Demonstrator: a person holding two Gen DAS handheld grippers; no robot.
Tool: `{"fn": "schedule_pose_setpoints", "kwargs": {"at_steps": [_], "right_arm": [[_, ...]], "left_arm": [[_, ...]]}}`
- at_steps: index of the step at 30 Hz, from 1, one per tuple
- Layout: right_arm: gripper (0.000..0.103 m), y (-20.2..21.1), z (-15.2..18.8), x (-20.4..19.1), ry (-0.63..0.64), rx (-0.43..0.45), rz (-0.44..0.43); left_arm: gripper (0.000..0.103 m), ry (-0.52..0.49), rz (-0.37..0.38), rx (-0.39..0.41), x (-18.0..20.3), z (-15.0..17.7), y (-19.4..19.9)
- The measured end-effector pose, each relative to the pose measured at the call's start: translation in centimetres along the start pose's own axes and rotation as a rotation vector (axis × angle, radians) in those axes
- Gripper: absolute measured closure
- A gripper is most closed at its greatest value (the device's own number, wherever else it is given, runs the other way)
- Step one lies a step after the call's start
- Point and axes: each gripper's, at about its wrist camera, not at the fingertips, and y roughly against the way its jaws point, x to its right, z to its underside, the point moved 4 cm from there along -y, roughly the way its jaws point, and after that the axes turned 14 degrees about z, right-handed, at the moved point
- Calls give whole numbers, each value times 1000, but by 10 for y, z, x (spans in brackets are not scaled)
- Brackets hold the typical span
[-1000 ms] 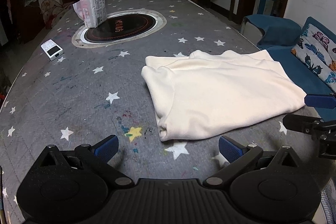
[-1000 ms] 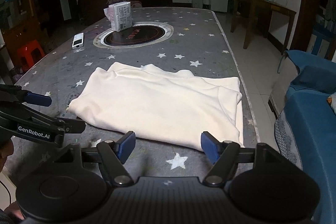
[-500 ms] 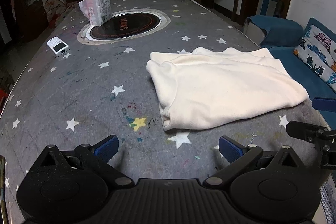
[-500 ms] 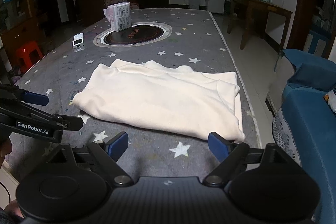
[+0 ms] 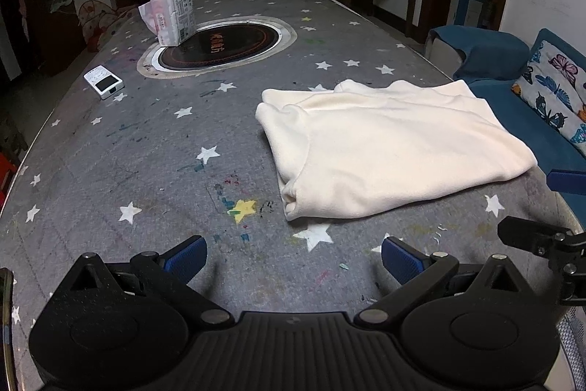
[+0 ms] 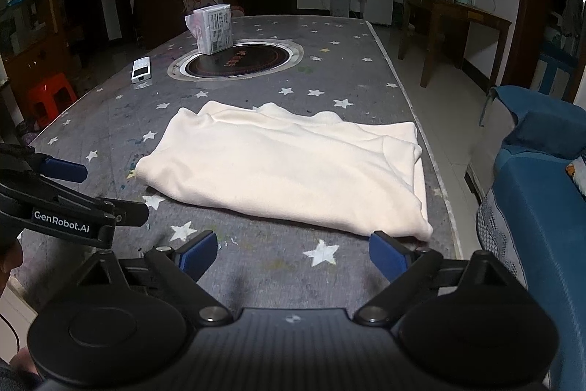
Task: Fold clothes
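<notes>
A cream garment [image 5: 388,145] lies folded into a flat rectangle on the grey star-patterned table [image 5: 146,149], toward its right edge. In the right wrist view the same garment [image 6: 293,167] fills the middle of the table. My left gripper [image 5: 293,257] hovers open above the table's near edge, short of the garment's near left corner, with nothing between its blue pads. My right gripper [image 6: 293,255] is open too, its right pad just short of the garment's near right corner. Each gripper shows at the side of the other's view.
A round black hob [image 5: 219,43] is set in the table's middle, with a white tissue pack [image 5: 172,15] beside it and a small white remote [image 5: 103,86] to the left. A blue sofa [image 5: 531,120] stands right of the table. A red stool [image 6: 47,94] sits on the floor.
Both grippers have drawn back from the folded garment toward the table's near edge, and the right gripper has opened a little wider. The garment lies as before.
</notes>
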Motion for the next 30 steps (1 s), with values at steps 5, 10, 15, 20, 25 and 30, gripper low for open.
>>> {"fn": "schedule_pose_setpoints", "kwargs": {"at_steps": [5,10,15,20,25,30], "right_arm": [[7,0,3,0,-14,-2,-8],[7,-2,7,0,-22,-10,-15],[7,-2,8,1,-22,-15,-16],[7,-5,8,1,-23,-21,-18],[7,-7,7,0,-21,-26,-22],[7,-9,7,-2,-19,-31,-26]], "left_arm": [[0,-2,-3,6,2,1,1],[0,-16,-7,3,4,1,0],[0,-17,0,-4,5,2,-2],[0,-12,9,-10,6,2,-4],[0,-14,-4,-16,5,2,-7],[0,-20,-6,-20,5,1,-9]]}}
